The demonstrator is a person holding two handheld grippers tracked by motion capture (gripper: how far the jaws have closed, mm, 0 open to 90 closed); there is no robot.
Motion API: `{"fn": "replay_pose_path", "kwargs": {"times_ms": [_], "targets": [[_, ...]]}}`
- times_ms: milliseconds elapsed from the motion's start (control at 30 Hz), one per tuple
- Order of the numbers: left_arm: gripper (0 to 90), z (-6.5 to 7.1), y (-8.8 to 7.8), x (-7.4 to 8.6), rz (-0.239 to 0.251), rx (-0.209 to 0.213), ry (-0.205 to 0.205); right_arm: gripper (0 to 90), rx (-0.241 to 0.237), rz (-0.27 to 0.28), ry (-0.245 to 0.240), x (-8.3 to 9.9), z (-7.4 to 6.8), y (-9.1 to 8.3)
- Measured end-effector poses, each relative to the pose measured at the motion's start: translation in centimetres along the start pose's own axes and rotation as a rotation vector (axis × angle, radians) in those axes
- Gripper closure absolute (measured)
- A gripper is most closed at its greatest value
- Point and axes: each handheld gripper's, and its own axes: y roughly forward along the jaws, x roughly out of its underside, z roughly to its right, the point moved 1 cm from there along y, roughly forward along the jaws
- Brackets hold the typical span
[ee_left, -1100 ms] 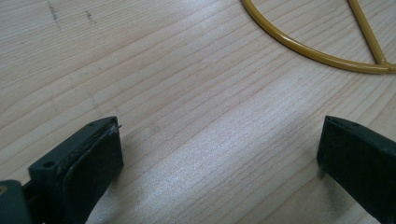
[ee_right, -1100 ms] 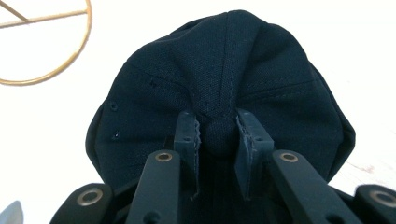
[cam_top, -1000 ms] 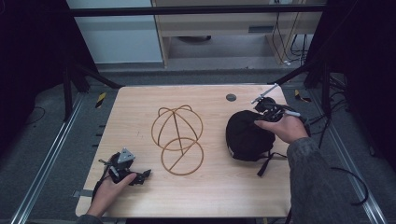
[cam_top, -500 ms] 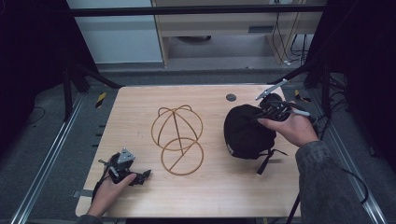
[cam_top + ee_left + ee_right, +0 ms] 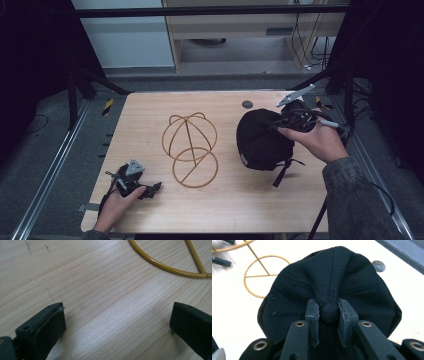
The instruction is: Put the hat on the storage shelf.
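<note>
The right tool [image 5: 329, 312] pinches the black cap [image 5: 332, 282] by its top button — soft, light fabric, sagging elsewhere. The left tool [image 5: 117, 322] rests open on the table [image 5: 100, 290].

Light wood table [image 5: 225, 210], grain lines plain to see; gold wire hat stand [image 5: 190, 150] near middle, ring base flat on wood; black cap [image 5: 260, 142] right of stand, toward right edge, strap trailing to near edge; small round grey disc [image 5: 247, 104] by far edge; left gripper [image 5: 131, 181] resting by near left corner.
</note>
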Motion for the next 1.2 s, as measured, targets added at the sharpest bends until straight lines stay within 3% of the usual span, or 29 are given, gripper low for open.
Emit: {"fn": "replay_pose_path", "kwargs": {"times_ms": [133,767,1200], "targets": [[0.0,0.0,0.0,0.0,0.0,0.0,0.0,73.0,-0.007,0.024,0.006,0.0,-0.3,-0.8],[0.0,0.0,0.0,0.0,0.001,0.0,0.0,73.1,-0.014,0.127,-0.086,-1.9,-3.4,-4.9],[0.0,0.0,0.0,0.0,0.0,0.0,0.0,73.0,-0.021,0.153,-0.101,-2.0,-3.9,-5.7]]}}
